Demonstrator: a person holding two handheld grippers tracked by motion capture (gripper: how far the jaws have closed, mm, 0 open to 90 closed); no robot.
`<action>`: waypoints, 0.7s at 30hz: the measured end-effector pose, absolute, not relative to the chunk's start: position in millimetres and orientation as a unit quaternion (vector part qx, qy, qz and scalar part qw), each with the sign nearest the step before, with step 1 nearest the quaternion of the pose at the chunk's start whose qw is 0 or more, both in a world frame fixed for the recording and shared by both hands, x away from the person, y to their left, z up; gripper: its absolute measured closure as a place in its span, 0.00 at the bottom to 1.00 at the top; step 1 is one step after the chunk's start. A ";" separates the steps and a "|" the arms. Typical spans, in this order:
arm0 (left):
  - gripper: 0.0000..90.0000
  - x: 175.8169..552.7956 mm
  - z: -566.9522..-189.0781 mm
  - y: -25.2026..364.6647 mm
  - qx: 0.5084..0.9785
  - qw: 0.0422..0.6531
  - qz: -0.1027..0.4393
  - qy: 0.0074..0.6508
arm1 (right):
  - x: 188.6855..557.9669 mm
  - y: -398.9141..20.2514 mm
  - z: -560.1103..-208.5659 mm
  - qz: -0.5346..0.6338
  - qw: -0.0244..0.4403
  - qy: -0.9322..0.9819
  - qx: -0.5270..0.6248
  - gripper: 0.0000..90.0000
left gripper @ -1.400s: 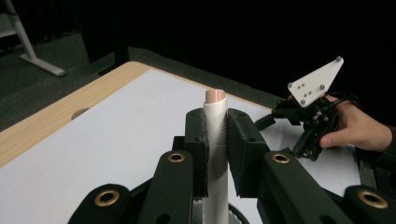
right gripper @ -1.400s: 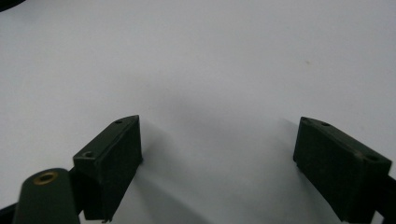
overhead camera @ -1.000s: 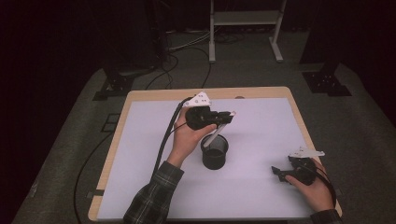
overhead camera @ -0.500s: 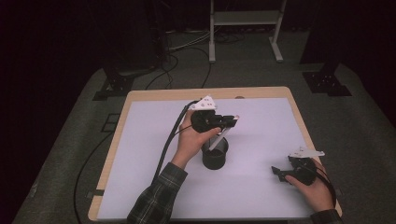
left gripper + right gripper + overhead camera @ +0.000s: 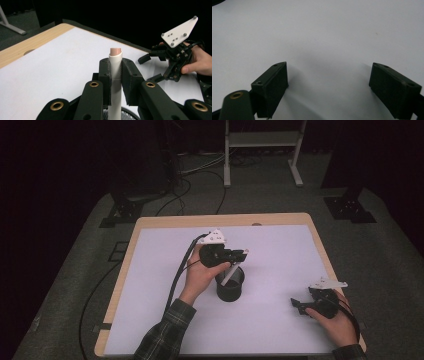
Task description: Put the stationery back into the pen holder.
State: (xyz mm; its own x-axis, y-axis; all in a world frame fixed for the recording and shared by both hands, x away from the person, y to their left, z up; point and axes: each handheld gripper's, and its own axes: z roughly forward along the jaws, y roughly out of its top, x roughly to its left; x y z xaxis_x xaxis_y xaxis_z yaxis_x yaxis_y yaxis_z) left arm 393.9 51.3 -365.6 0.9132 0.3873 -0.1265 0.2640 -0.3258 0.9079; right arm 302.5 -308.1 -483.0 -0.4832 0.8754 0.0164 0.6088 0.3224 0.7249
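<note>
We start at the left, where the left claw (image 5: 242, 254) hangs just above the black cup (image 5: 230, 284), its jaws clamped tight on a white marker (image 5: 229, 274). In the left gripper view we see the two black pads (image 5: 106, 75) pressing the marker (image 5: 115, 82) from both sides, and the marker stands upright between them, its pinkish end poking out above the pads. From the high view, the marker slants down from the claw into the mouth of the cup, and its lower end is inside the rim; how deep it goes, we cannot tell. The cup itself stands upright on the white bench (image 5: 150, 285), near its middle, and the left hand (image 5: 200, 277) sits just to the left of the cup, its plaid sleeve (image 5: 165, 335) trailing back toward the bench's near edge. A black cable (image 5: 180, 270) loops from the gripper past the wrist.

Moving right of the cup, we cross a bare stretch of white surface before we reach the right claw (image 5: 295, 304), well apart from the cup and close to the bench's near right corner. The right hand (image 5: 335, 320) rests low there. In the right gripper view its jaws stand wide, with nothing between them, just white bench (image 5: 324, 37) below. From the left gripper view we catch that right gripper (image 5: 172, 60) beyond the marker, its white three-cornered plate on top.
</note>
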 end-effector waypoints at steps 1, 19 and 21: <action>0.87 393.2 -366.2 52.2 0.812 0.545 0.057 0.202 | 302.5 -308.0 -483.0 0.344 0.194 0.789 0.470 0.16; 0.87 386.1 -384.2 62.7 0.824 0.521 0.052 0.215 | 302.1 -307.7 -483.0 0.343 0.192 0.789 0.472 0.16; 0.87 386.5 -387.5 62.1 0.827 0.517 0.050 0.216 | 302.7 -308.3 -483.1 0.344 0.196 0.790 0.468 0.16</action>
State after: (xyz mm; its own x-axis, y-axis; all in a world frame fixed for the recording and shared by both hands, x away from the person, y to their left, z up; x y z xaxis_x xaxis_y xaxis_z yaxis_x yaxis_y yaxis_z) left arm 386.5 62.1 -387.5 0.9015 0.4092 -0.1410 0.3061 -0.3723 0.8762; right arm 302.7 -308.3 -483.1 -0.4851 0.8744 0.0114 0.6046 0.3260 0.7267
